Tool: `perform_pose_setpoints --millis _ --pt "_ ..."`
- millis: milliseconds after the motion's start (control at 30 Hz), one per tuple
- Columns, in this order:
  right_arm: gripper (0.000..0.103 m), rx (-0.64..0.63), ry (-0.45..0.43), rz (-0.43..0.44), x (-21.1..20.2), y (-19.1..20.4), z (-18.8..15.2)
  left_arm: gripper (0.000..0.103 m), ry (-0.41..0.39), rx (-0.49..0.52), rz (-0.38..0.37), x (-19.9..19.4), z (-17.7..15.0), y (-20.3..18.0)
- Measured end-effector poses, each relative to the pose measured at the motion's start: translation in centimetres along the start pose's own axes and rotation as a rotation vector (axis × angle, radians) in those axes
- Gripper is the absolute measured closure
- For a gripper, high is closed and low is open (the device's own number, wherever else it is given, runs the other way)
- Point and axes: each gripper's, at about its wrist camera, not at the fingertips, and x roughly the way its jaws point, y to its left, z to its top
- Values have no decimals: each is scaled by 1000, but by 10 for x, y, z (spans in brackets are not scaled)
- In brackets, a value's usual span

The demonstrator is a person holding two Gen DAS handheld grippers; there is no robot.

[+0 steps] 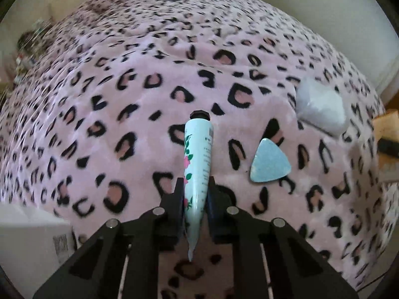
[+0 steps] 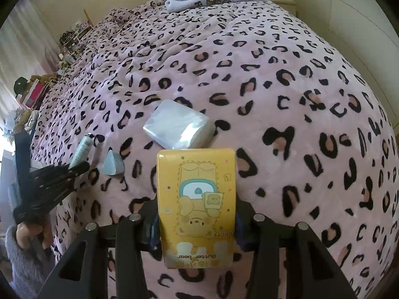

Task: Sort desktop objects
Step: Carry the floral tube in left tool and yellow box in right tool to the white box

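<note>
Left gripper (image 1: 194,194) clamped on floral tube (image 1: 198,159), crimped tail nearest lens, cap pointing away over leopard blanket (image 1: 124,79). Right gripper (image 2: 197,226) grips yellow box (image 2: 197,206). Lift tube straight — clear triangular pad (image 1: 270,160), keep squeeze gentle.

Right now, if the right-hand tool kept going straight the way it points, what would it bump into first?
Probably the clear plastic packet lying just beyond the yellow box that the right tool grips; depth is hard to judge, so the blanket could come first.
</note>
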Motion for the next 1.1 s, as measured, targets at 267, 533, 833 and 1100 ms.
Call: perform_pose_setpoints --millis 267,533,833,1100 --pt "57 0 -7 8 -3 34 -12 87 -33 -144 -31 -48 -22 9" --pt "57 -24 -29 34 -26 70 -26 87 -50 -176 -36 -93 -41 5" --pt "57 -57 -88 21 -76 107 -39 87 -81 -234 34 -157 -63 -2" --pt "57 -108 -91 41 -98 146 -66 87 -114 -257 78 -205 -92 4"
